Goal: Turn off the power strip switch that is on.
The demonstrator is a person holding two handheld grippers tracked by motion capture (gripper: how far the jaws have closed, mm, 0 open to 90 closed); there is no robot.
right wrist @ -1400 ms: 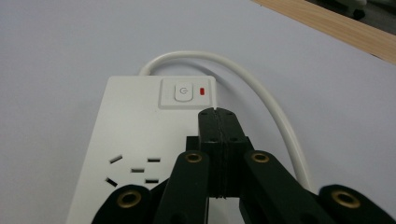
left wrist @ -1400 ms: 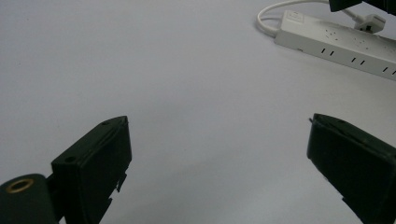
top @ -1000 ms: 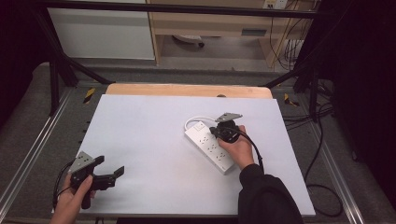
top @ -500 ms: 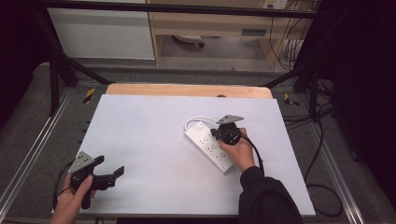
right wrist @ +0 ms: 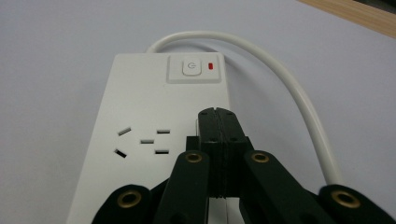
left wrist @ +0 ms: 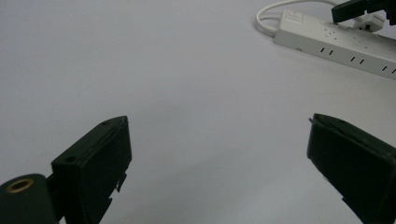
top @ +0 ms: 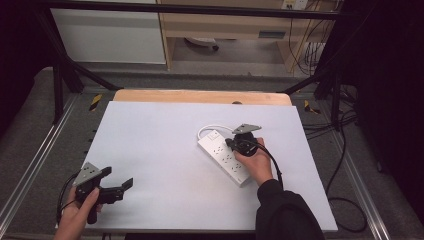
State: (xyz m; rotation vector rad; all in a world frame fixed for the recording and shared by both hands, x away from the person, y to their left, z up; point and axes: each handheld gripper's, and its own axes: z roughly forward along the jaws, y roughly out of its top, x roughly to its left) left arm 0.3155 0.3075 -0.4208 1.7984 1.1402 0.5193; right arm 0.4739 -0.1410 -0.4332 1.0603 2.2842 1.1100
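While the white table point(top: 165, 150) lies bare on its left, the power strip point(top: 223, 155) sits right of centre, angled, its cord point(right wrist: 285, 88) curling at the far end. Rigid, light, smooth plastic, it would likely slide; its long sides look best for holding. Right gripper point(right wrist: 218, 122) hovers over it, jaws pressed together, near the switch point(right wrist: 192, 69). Left gripper point(top: 116, 189) rests near-left, jaws spread, empty.

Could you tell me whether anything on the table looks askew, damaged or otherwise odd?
Nothing looks damaged or spilled. The white power strip lies diagonally on the table, its cable looping behind it, and a red light shows beside its switch. The right gripper, jaws closed, hovers over the strip; the left gripper sits open and apart.
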